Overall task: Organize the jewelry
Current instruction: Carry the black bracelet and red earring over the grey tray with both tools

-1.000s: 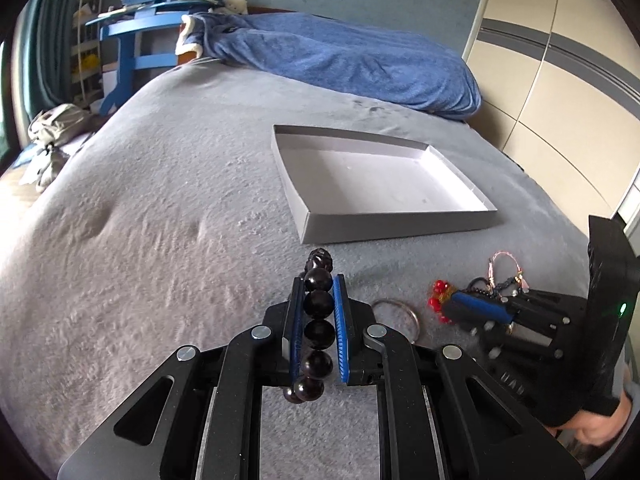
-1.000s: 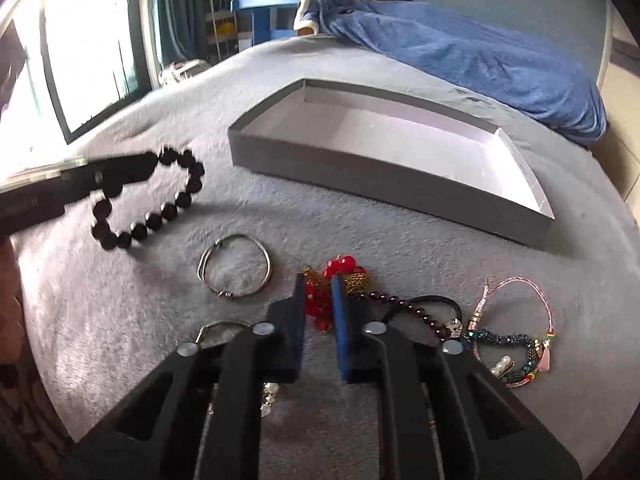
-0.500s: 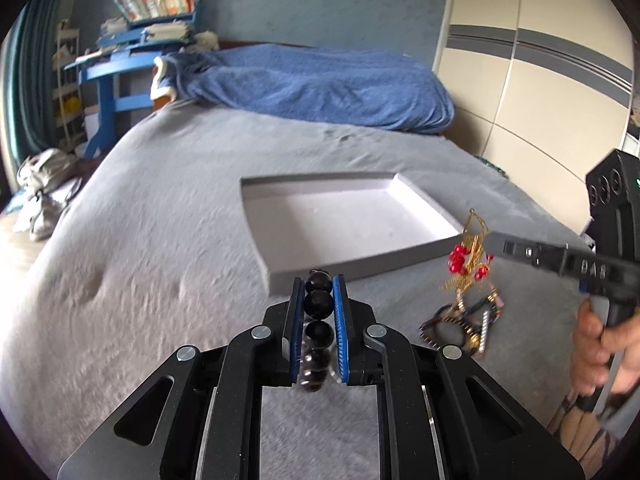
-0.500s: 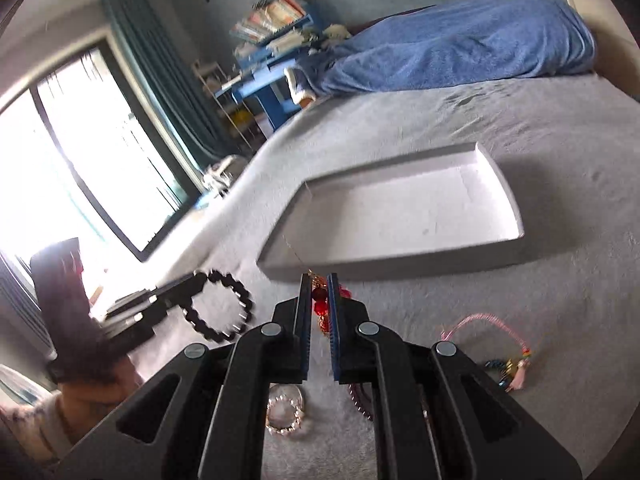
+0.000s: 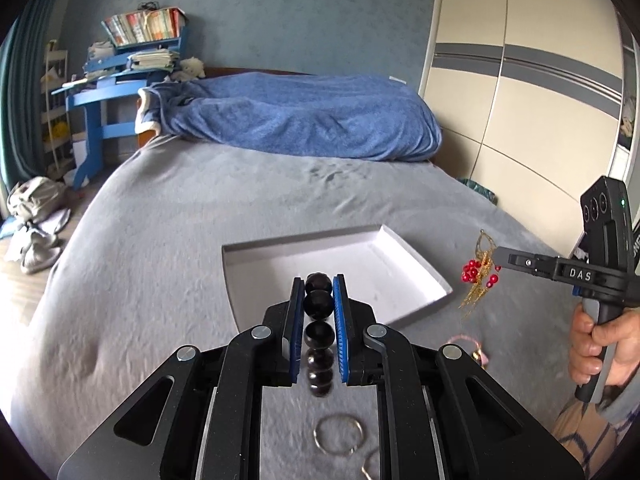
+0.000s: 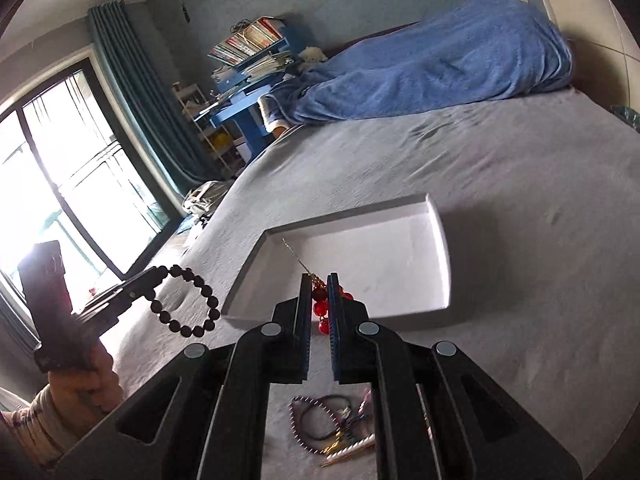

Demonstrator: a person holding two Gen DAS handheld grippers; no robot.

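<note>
Home bedroom. Grey-covered bed [image 5: 168, 240] filled the view, blue blanket [image 5: 296, 120] heaped at its head; cluttered blue desk [image 5: 120, 76], teal curtain [image 6: 136, 100], wardrobe doors [image 5: 520, 92].

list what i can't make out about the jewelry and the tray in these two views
- Black bead bracelet, left wrist view: its lower beads are motion-blurred, and the left gripper hides most of the loop.
- Red and gold piece, right wrist view: mostly hidden between the right gripper fingers.
- Pile of jewelry on the bed: partly hidden by the gripper body, tangled; count unclear.
- Tray: near part of its floor hidden behind the gripper in both views.
</note>
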